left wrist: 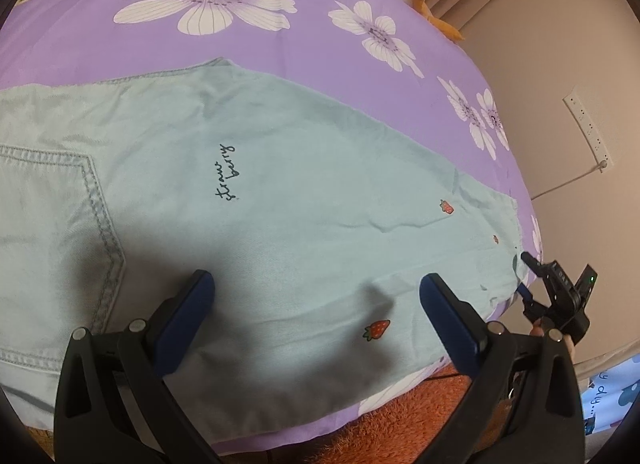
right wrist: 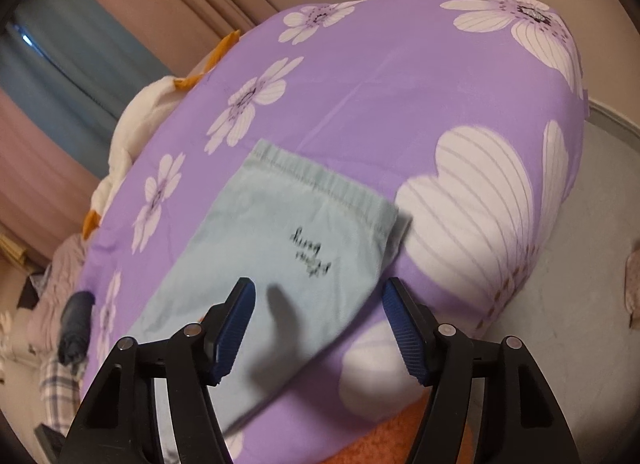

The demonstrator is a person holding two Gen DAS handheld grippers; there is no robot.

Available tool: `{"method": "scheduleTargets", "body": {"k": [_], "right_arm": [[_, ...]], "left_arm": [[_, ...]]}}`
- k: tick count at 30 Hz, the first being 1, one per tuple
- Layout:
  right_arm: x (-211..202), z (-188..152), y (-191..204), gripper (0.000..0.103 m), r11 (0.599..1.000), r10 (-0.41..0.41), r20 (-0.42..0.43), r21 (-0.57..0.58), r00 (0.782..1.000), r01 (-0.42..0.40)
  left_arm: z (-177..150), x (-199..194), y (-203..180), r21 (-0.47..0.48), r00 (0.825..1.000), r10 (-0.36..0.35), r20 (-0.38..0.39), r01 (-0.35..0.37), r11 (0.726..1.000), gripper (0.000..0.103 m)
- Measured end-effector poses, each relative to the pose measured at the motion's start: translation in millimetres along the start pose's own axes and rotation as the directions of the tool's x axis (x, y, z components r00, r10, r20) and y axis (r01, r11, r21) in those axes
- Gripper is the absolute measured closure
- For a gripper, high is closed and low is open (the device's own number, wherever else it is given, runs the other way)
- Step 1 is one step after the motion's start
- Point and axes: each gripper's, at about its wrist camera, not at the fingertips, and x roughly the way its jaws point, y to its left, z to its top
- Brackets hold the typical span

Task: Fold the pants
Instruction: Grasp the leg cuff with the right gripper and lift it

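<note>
With both grippers' jaws wide and empty, we should pinch the pants (left wrist: pixel 280 192) hem at lower right squarely.

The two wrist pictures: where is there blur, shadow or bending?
Left wrist view: sharp; a dark shadow lies on the pants between the open left gripper fingers; the bed cover bulges from the fisheye. Right wrist view: motion blur smears the pants' lettering; a finger-shaped shadow falls ahead of the open right gripper.
</note>
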Motion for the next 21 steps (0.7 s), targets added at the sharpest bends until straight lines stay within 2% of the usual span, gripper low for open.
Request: {"method": "scheduleTargets", "body": {"k": [6, 8, 10, 11, 13, 15, 21], "right_arm": [[20, 21, 5, 0.037, 0.999, -0.038, 0.013, -0.011, 0.999, 0.038], [25, 24, 8, 0.046, 0.999, -0.042, 0.013, -0.010, 0.999, 0.042], [29, 26, 9, 0.059, 0.999, -0.051, 0.016, -0.004, 0.999, 0.051], [30, 27, 8, 0.060, 0.999, -0.040, 0.019, -0.001, 0.999, 0.040], [34, 27, 6, 0.074, 0.998, 0.058, 0.001, 0.016, 0.998, -0.058], [42, 25, 4, 0.082, 0.988, 0.150, -0.042, 0.050, 0.988, -0.148], [23, 23, 15, 0.084, 0.988, 0.147, -0.001, 0.054, 0.989, -0.147]], "left_arm": [[-1, 0, 0, 0.009, 1.000, 0.006, 0.003, -0.006, 1.000, 0.001], [-2, 0, 1, 0.008, 1.000, 0.004, 0.004, -0.004, 1.000, 0.001], [-2, 0, 1, 0.007, 1.000, 0.005, 0.003, -0.005, 1.000, 0.001], [-2, 0, 1, 0.006, 1.000, 0.008, 0.002, -0.008, 1.000, 0.001], [-2, 1, -1, 0.015, 1.000, 0.016, -0.003, -0.016, 1.000, 0.001], [-1, 1, -2, 0.019, 1.000, 0.021, -0.004, -0.021, 1.000, 0.001], [3, -11, 1, -0.012, 1.000, 0.006, -0.005, -0.006, 1.000, 0.006]]}}
